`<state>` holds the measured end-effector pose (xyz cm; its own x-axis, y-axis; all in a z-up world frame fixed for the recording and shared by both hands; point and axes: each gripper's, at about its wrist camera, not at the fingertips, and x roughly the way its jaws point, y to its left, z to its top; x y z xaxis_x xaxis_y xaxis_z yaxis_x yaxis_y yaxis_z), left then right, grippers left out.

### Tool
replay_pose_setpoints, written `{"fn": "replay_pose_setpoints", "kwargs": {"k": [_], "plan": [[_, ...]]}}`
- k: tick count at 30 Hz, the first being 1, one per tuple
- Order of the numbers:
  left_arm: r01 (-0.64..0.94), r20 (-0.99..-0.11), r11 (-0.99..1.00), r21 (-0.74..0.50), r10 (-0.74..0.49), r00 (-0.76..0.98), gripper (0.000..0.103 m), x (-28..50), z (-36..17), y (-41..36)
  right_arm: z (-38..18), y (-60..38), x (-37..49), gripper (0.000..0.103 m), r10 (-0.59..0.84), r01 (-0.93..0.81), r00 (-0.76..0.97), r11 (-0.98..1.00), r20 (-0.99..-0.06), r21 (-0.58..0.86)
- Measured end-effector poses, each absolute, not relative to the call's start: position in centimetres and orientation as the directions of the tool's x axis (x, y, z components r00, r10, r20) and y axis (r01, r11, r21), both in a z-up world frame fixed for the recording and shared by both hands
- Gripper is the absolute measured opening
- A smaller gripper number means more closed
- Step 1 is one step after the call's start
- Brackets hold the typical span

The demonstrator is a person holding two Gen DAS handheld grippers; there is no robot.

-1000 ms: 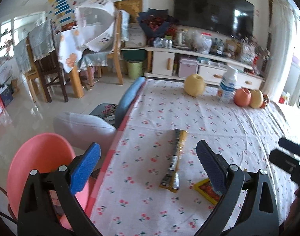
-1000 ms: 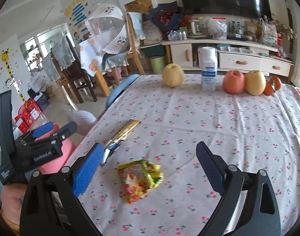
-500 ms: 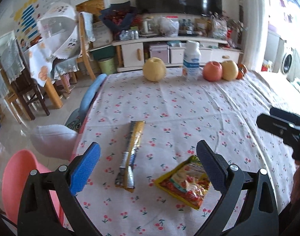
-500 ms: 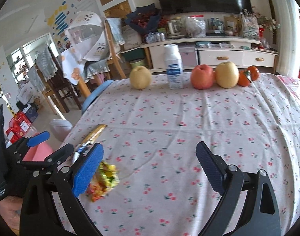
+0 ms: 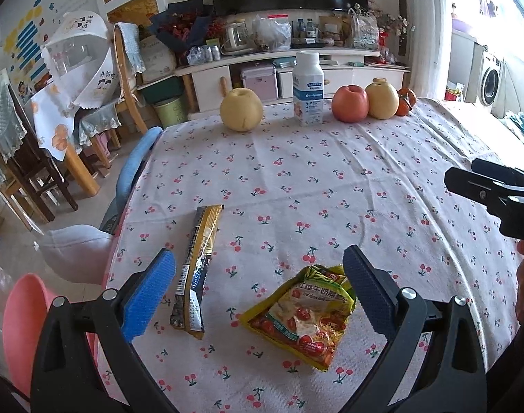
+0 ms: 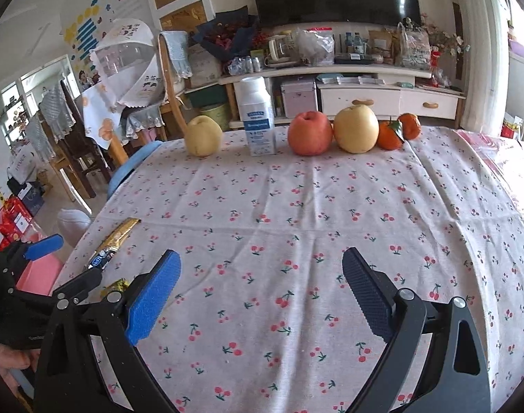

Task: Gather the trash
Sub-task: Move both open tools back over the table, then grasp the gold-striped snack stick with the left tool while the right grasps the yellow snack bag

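Note:
A long gold and black wrapper (image 5: 198, 272) and a crumpled yellow snack bag (image 5: 305, 316) lie on the cherry-print tablecloth (image 5: 313, 186). My left gripper (image 5: 258, 296) is open and empty, just above them, with both pieces between its fingers. My right gripper (image 6: 260, 296) is open and empty over bare cloth to the right. In the right wrist view the long wrapper (image 6: 112, 246) shows at the left, beside the left gripper (image 6: 52, 268). The right gripper (image 5: 492, 189) shows at the right edge of the left wrist view.
At the table's far edge stand a yellow pear (image 5: 241, 113), a white bottle (image 5: 308, 89), a red apple (image 5: 349, 103), another pear (image 5: 382, 99) and tangerines (image 6: 397, 130). A blue chair (image 5: 134, 168), a white stool (image 5: 74, 251) and a pink seat (image 5: 24, 316) stand left of the table.
My left gripper has swung right from the table's left edge, so both wrappers now lie between its fingers. My right gripper has turned right, away from the snack bag.

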<state>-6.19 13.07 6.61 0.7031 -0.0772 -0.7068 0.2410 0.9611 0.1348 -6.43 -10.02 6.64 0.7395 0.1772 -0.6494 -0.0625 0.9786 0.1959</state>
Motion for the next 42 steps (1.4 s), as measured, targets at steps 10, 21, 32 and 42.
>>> {"fn": "replay_pose_setpoints", "kwargs": {"k": [10,21,32,42], "plan": [[0.173,-0.724,0.983,0.063,-0.075,0.686,0.098,-4.6,6.1,15.0,6.3,-10.0,-5.5,0.094,0.163,-0.080,0.718,0.985,-0.677,0.152],[0.075,-0.753,0.993,0.090,0.019,0.658,0.098,-2.1,4.8,16.5,6.2,-9.7,-4.7,0.094,0.164,-0.108,0.707,0.986,-0.688,0.123],[-0.017,-0.792,1.000,0.021,0.027,0.610,0.098,-0.1,3.2,19.5,5.4,-5.3,-5.0,0.094,0.348,-0.324,0.604,0.929,-0.717,0.178],[0.027,-0.819,0.999,0.040,0.017,0.574,0.070,1.0,1.8,18.6,3.9,-0.5,-5.1,0.094,0.416,-0.438,0.525,0.880,-0.742,0.184]]}}
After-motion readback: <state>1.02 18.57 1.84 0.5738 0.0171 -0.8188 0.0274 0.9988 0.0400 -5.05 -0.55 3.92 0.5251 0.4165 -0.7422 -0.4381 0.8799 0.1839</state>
